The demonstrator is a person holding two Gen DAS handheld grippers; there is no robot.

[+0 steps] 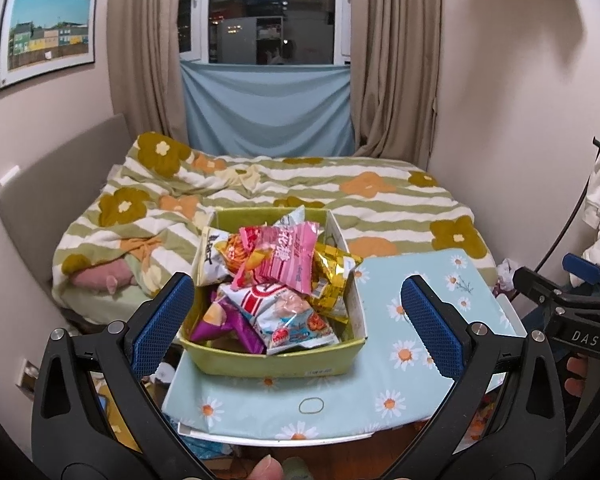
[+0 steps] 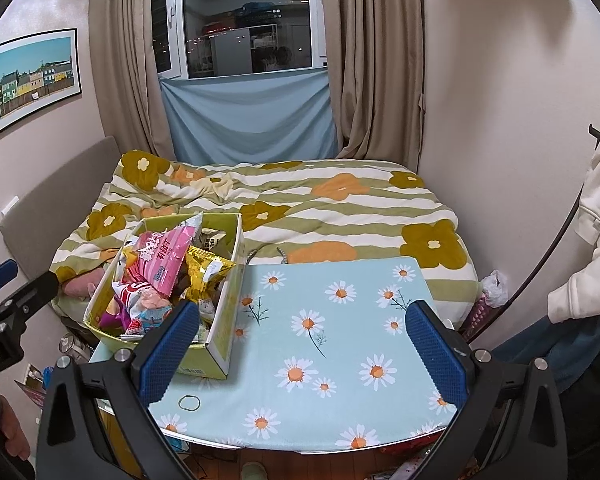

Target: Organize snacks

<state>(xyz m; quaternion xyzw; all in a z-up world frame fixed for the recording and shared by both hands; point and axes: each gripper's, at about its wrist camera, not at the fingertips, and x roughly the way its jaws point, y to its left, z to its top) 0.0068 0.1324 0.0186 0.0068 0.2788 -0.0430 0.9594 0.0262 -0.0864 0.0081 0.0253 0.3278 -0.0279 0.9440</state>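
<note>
My left tongs (image 1: 298,316), spread wide and holding nothing, frame the box (image 1: 274,360) of snacks (image 1: 278,276) at the left end of the table (image 1: 440,280). The packets lie heaped and overlapping inside: a pink bag (image 1: 290,254) on top, a gold bag (image 1: 332,276) at its right, a purple bag (image 1: 220,322) low at the near left. This heap fits 2 stages alike, gathered into the box or waiting to be sorted out of it. My right tongs (image 2: 304,340), equally wide and empty, hover over the bare daisy-print half of the table, their left pad in front of the box's near corner.

Any pick, I judge, should take the topmost packet by a crimped edge; the foil looks slippery, and a grip lower down would drag its neighbours over the rim. A rubber band (image 1: 311,405) lies near the front edge. Open room is all on the right; the box sits close to the table's left and far edges, with the bed (image 1: 380,196) just behind and clutter on the floor below.
</note>
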